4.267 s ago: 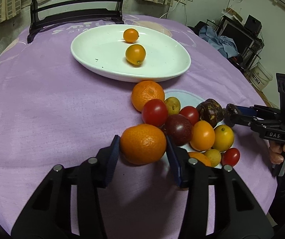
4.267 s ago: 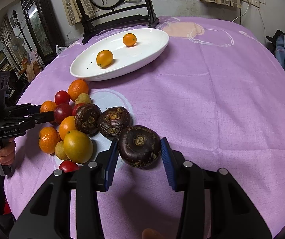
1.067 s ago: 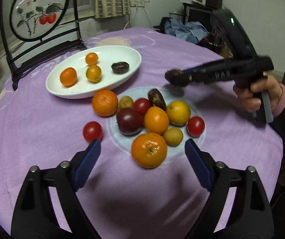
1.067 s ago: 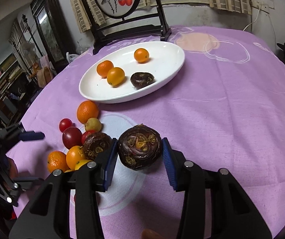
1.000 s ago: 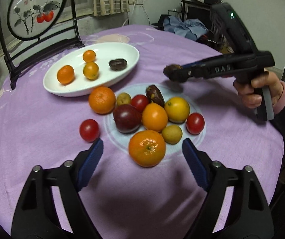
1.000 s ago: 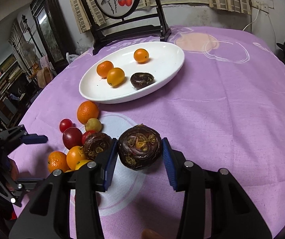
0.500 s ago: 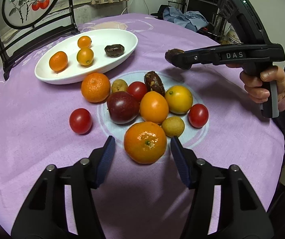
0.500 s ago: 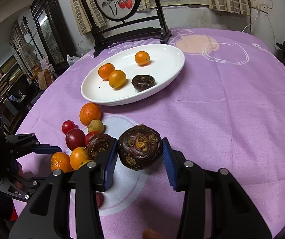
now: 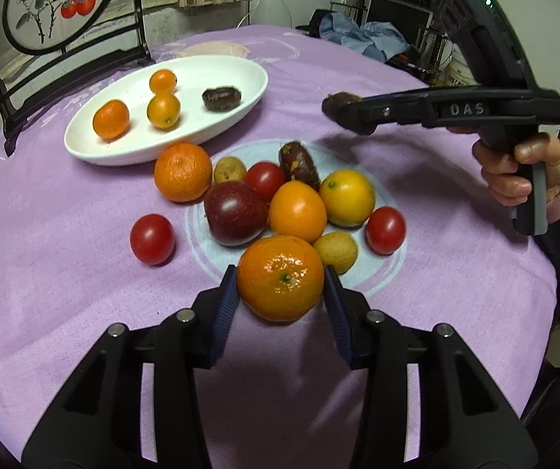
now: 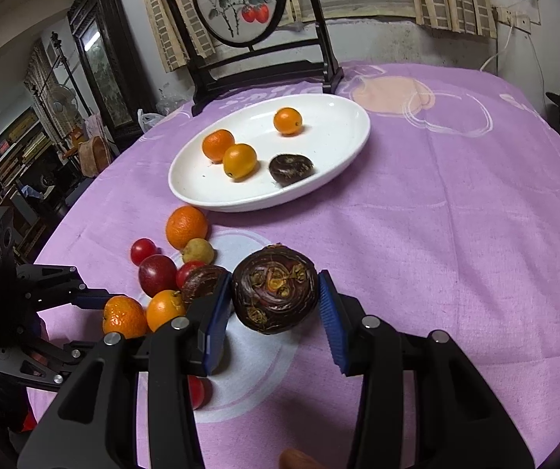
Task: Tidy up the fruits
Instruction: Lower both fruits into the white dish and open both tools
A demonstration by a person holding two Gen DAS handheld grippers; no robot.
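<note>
Fruit lies in a loose heap on the purple cloth of the round surface (image 9: 65,258), most of it over a pale printed ring. At the near edge of the heap a mandarin (image 9: 281,278) sits between the blue pads of the left hand-held gripper (image 9: 281,293); its jaws are closing, the pads right at the peel on both sides, and the fruit seems to rest on the cloth. Just behind it are a dark red plum (image 9: 236,213), a smooth orange fruit (image 9: 297,211), a yellow one (image 9: 347,197), two small tan fruits (image 9: 335,252), cherry tomatoes (image 9: 385,230) and a dark water chestnut (image 9: 298,165). A second mandarin (image 9: 183,172) lies at the far left of the heap, close to the plate, and one tomato (image 9: 152,238) sits a little apart on the left.

The right hand-held gripper (image 10: 276,305) pinches another water chestnut (image 10: 275,293) between its pads, lifted clear of the cloth (its shadow falls on the fabric in the left wrist view), at the right side of the heap.

Beyond, a white oval plate (image 10: 342,156) carries a small mandarin (image 10: 218,144), two kumquats (image 10: 240,161) and one water chestnut (image 10: 290,169), the chestnut near the plate's right rim. A dark wooden chair (image 10: 260,66) with a round painted panel stands at the far edge. A person's hand (image 9: 522,172) grips the right tool's handle.
</note>
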